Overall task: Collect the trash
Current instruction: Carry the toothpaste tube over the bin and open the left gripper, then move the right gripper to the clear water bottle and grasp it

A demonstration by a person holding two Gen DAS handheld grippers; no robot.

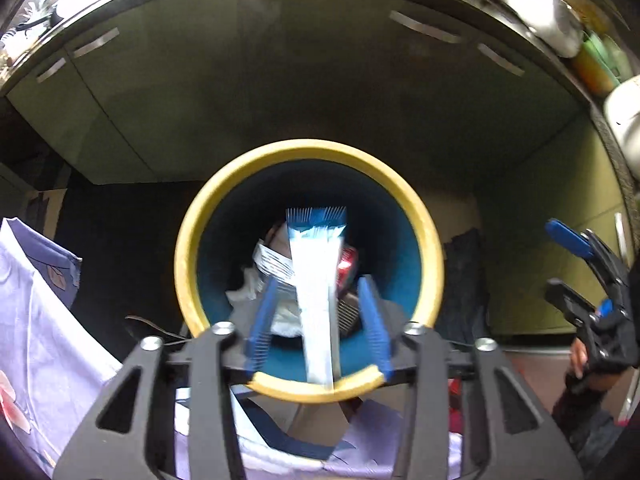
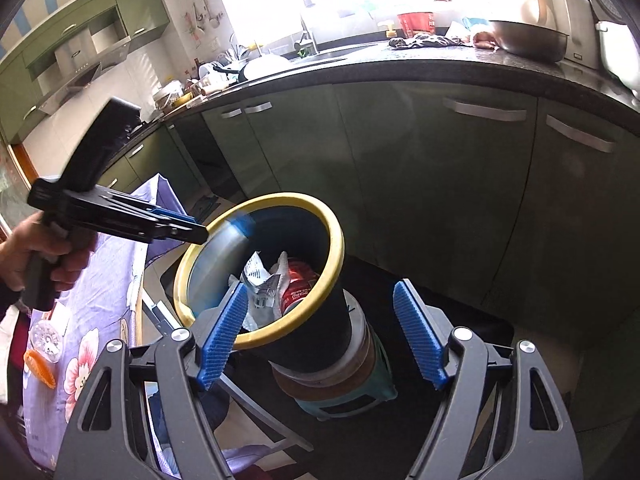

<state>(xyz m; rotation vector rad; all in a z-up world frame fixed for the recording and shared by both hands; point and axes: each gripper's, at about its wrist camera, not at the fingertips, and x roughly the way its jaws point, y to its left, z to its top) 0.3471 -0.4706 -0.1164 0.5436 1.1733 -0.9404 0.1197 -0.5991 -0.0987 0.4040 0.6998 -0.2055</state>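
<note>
A dark bin with a yellow rim (image 1: 308,151) (image 2: 337,248) stands on a stool. Inside lie a red soda can (image 2: 298,282) (image 1: 349,262), crumpled white paper and wrappers (image 2: 260,276) (image 1: 272,260). My left gripper (image 1: 318,328) is open just over the bin mouth; a white and blue wrapper (image 1: 318,280) hangs loose between its fingers, blurred, inside the bin. In the right wrist view the left gripper (image 2: 188,228) is at the bin's left rim and the wrapper shows as a blur (image 2: 224,256). My right gripper (image 2: 324,332) is open and empty, near the bin's front; it also shows in the left wrist view (image 1: 576,264).
Green cabinet doors (image 2: 440,184) and a dark countertop (image 2: 440,68) with a pan and dishes stand behind the bin. A table with a purple floral cloth (image 2: 100,320) is at the left, with a plastic lid and an orange piece on it. The stool (image 2: 352,392) sits on a dark floor.
</note>
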